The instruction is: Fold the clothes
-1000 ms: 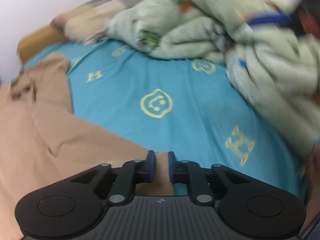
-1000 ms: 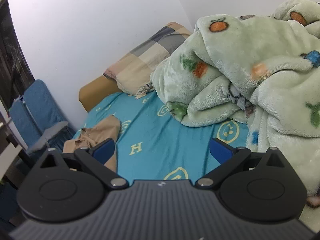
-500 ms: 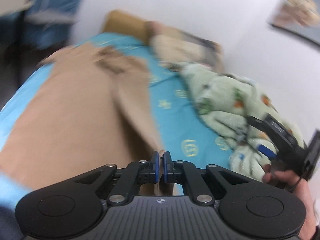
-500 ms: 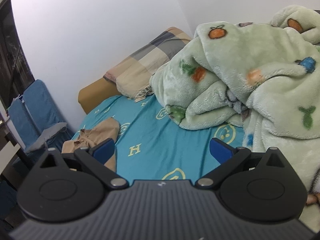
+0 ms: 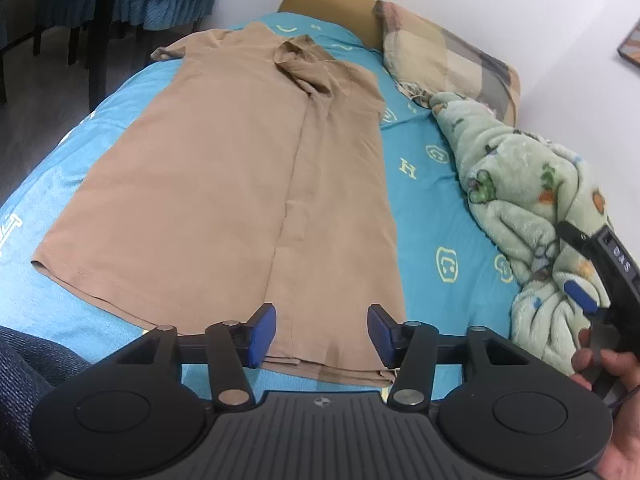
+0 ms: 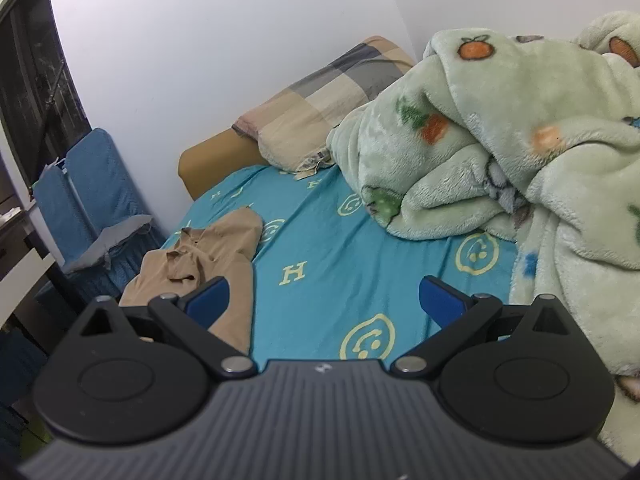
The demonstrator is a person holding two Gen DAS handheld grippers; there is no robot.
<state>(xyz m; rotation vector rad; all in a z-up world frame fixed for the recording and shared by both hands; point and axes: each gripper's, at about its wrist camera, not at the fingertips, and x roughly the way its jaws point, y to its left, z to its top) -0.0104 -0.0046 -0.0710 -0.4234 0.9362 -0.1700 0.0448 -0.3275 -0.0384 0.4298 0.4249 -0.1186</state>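
A tan short-sleeved shirt (image 5: 224, 184) lies flat on the blue bed sheet (image 5: 436, 208), its right side folded over lengthwise, collar at the far end. My left gripper (image 5: 322, 332) is open and empty, just above the shirt's near hem. My right gripper (image 6: 324, 300) is open and empty, held above the sheet; it shows at the right edge of the left wrist view (image 5: 592, 280). The shirt's collar end (image 6: 208, 256) shows in the right wrist view, left of the right gripper.
A rumpled green fleece blanket (image 5: 532, 196) is piled along the bed's right side, also in the right wrist view (image 6: 500, 152). A plaid pillow (image 6: 324, 104) and tan headboard (image 6: 212, 160) are at the far end. Blue-covered chairs (image 6: 88, 200) stand left of the bed.
My left gripper held the shirt's edge shut, carried it over to the left, then opened and let go; the fold now lies flat. The right gripper has barely moved.
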